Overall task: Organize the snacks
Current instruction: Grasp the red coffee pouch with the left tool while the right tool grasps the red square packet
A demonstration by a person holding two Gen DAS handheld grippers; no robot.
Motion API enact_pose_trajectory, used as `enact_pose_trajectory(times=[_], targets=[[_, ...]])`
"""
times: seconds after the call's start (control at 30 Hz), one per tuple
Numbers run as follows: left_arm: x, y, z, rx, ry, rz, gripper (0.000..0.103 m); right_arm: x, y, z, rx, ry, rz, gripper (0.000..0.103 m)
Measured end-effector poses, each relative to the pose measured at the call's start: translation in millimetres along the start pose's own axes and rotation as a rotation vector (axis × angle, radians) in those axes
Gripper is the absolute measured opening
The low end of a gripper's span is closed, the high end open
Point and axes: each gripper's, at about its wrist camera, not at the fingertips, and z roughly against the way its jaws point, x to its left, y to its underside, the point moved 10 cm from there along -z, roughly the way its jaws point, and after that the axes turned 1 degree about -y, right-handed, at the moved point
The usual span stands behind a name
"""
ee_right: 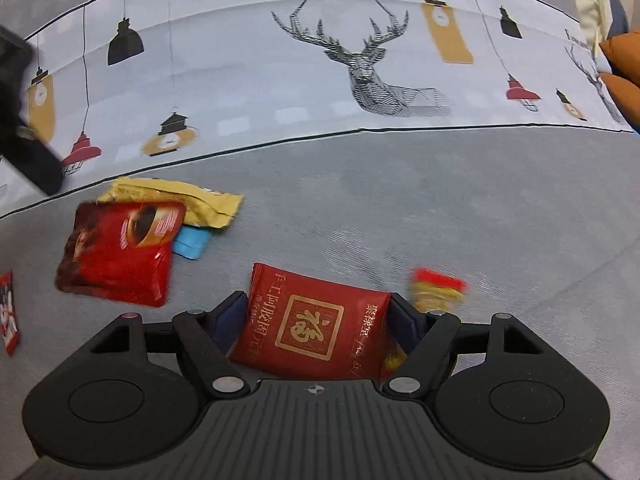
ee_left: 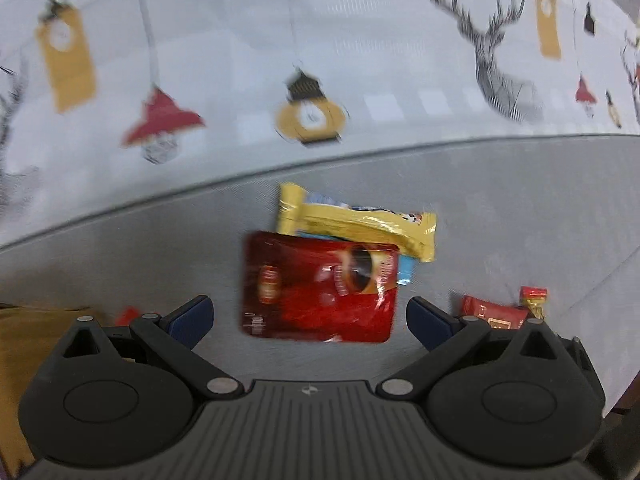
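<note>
Snacks lie on grey woven cloth (ee_left: 500, 208). Our left tongs (ee_left: 308, 316) gape, released, above a glossy red coffee sachet (ee_left: 316, 288) overlapping a crinkled yellow wrapper (ee_left: 360, 224). Our right tongs (ee_right: 318, 318) flank a flat red packet (ee_right: 312, 320), pads at its edges; we cannot tell if they press.

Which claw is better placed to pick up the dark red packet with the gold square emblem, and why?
The right claw, probably. The dark red packet already sits between its fingers, which look to be touching its edges. The left claw hangs open over the red coffee sachet instead, with that packet off to one side.
</note>
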Motion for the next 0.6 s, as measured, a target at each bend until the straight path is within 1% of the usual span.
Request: enact_pose_trajectory(times=[0.1, 0.13, 0.23, 0.3, 0.4, 0.5, 0.6], targets=[[-10.7, 3.9, -29.5, 0.071, 0.001, 0.010, 0.102, -1.6, 3.0, 1.0, -0.008, -0.010, 0.013, 0.079], [-12.3, 5.2, -34.7, 0.076, 0.000, 0.002, 0.102, -1.6, 3.3, 1.1, -0.011, -0.012, 0.014, 0.080], [-14.2, 5.2, -52.7, 0.078, -0.022, -0.020, 0.102, -2.3, 4.3, 0.6, -0.019, -0.017, 0.014, 0.082], [-11.6, 3.8, -64.5, 0.071, -0.061, -0.053, 0.103, -2.3, 4.4, 1.4, -0.026, -0.017, 0.020, 0.084], [-12.1, 3.5, -63.3, 0.039, -0.048, -0.081, 0.103, -2.5, 3.6, 0.1, -0.030, -0.021, 0.019, 0.085], [-11.6, 6.4, -62.6, 0.033, -0.032, -0.116, 0.103, -1.7, 4.0, 0.5, -0.032, -0.023, 0.024, 0.087], [-10.6, 8.0, -62.0, 0.025, -0.037, -0.128, 0.103, -0.4, 3.6, -0.6, -0.035, -0.022, 0.032, 0.089]])
